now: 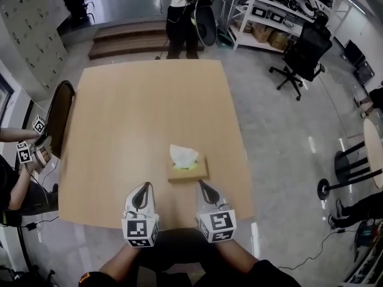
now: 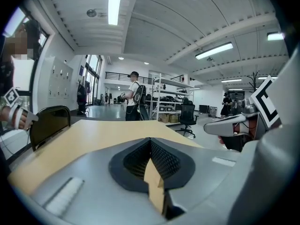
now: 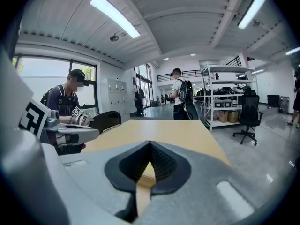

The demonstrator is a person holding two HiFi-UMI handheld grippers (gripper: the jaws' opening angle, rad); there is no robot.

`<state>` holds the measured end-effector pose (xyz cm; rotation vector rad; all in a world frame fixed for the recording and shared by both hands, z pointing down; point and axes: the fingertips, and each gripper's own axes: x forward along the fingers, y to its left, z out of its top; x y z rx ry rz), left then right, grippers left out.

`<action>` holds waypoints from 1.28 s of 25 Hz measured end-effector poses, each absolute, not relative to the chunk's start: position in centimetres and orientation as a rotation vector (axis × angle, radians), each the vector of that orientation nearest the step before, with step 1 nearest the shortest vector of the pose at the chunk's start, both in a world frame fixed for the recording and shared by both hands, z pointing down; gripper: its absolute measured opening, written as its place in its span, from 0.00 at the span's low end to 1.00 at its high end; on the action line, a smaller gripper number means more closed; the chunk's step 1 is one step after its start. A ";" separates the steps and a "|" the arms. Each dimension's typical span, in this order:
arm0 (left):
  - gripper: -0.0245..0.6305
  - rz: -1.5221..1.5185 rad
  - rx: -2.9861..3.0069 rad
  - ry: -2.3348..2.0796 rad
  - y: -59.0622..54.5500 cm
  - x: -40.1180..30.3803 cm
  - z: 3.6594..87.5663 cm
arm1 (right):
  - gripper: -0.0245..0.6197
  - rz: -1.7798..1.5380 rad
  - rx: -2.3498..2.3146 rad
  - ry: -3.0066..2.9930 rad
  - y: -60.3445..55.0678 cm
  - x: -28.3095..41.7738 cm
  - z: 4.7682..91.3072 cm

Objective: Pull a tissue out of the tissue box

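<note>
Closed tongs (image 3: pixel 149 144), tan table (image 3: pixel 174 132) ahead

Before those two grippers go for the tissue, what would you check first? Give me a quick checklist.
1. Tissue standing up out of the tissue box: ok.
2. Tissue box sits on the table just ahead of both grippers: ok.
3. Right gripper open enough to pinch the tissue: not ok, jaws together.
4. Left gripper empty: ok, jaws together, nothing held.
5. Tissue box will stay put when the tissue is pulled: cannot tell.
</note>
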<state>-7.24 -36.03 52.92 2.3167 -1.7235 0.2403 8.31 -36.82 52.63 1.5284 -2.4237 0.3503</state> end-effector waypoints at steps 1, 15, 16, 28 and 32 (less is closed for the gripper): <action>0.07 0.251 2.311 -1.725 -36.3 -7.1 53.0 | 0.02 0.358 1.519 -2.418 -37.2 8.5 52.9; 0.07 0.293 2.247 -1.697 -39.8 -7.6 54.7 | 0.06 0.416 1.345 -2.266 -41.4 7.9 57.9; 0.07 0.293 2.244 -1.691 -40.1 -7.6 54.8 | 0.08 0.427 1.334 -2.254 -41.6 7.7 58.5; 0.07 0.332 2.208 -1.613 -43.7 -6.0 58.5 | 0.21 0.475 1.201 -2.111 -45.7 6.6 63.1; 0.07 0.354 2.202 -1.599 -44.3 -5.6 59.2 | 0.24 0.481 1.146 -2.066 -46.5 6.3 64.5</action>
